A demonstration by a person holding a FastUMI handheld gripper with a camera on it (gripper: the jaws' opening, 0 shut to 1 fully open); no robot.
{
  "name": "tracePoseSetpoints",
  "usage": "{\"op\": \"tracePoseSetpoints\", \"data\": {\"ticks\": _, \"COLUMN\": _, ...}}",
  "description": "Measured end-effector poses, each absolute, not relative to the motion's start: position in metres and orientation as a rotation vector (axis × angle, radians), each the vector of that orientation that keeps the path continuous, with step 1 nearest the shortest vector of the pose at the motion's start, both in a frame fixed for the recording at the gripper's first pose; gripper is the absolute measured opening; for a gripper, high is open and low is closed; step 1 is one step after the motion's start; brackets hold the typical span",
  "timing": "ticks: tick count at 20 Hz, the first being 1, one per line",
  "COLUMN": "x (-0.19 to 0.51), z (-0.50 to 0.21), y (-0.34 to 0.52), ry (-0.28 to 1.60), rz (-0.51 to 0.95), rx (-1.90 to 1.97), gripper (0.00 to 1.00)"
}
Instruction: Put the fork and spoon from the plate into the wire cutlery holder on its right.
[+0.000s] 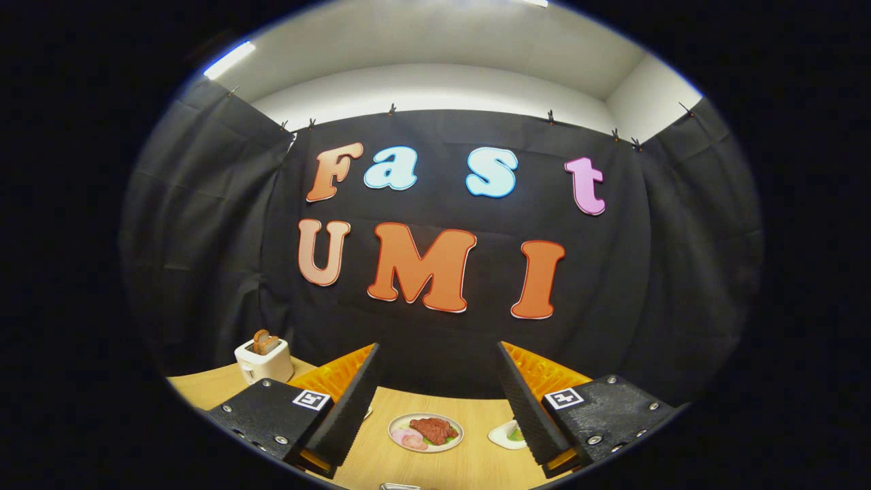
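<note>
My gripper (pixel 437 347) is open and held high above the wooden table (pixel 476 412), with nothing between its black fingers (pixel 347 408). A sliver of shiny metal (pixel 400 486) shows on the table nearest to me, between the fingers; I cannot tell what it is. Further ahead, also between the fingers, lies a white plate (pixel 426 432) with reddish meat, pink slices and some green on it.
A small white dish (pixel 507 434) with something green sits by the right finger, partly hidden by it. A white toaster (pixel 263 358) with two slices of toast stands at the table's far left. Black cloth walls close off the table's back and sides.
</note>
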State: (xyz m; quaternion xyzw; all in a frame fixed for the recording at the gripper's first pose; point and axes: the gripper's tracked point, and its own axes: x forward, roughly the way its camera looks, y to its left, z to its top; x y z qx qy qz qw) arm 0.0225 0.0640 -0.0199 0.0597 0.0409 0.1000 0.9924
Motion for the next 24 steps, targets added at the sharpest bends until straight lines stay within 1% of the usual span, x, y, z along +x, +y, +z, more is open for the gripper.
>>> {"op": "tracePoseSetpoints", "data": {"ticks": 4, "x": 0.002, "z": -0.059, "y": 0.106, "ry": 0.229, "rz": 0.253, "rx": 0.166, "gripper": 0.99}}
{"op": "tracePoseSetpoints", "data": {"ticks": 8, "x": -0.016, "z": -0.085, "y": 0.168, "ry": 0.377, "rz": 0.326, "rx": 0.206, "gripper": 0.98}}
{"op": "tracePoseSetpoints", "data": {"ticks": 12, "x": -0.027, "z": -0.121, "y": 0.232, "ry": 0.564, "rz": 0.39, "rx": 0.214, "gripper": 0.99}}
{"op": "tracePoseSetpoints", "data": {"ticks": 13, "x": -0.032, "z": -0.133, "y": 0.241, "ry": 0.633, "rz": 0.388, "rx": 0.215, "gripper": 0.98}}
{"op": "tracePoseSetpoints", "data": {"ticks": 16, "x": -0.042, "z": -0.156, "y": 0.282, "ry": 0.755, "rz": 0.414, "rx": 0.246, "gripper": 0.97}}
{"op": "tracePoseSetpoints", "data": {"ticks": 21, "x": -0.068, "z": -0.205, "y": 0.327, "ry": 1.002, "rz": 0.426, "rx": 0.225, "gripper": 0.97}}
{"op": "tracePoseSetpoints", "data": {"ticks": 24, "x": -0.084, "z": -0.23, "y": 0.345, "ry": 1.152, "rz": 0.421, "rx": 0.236, "gripper": 0.95}}
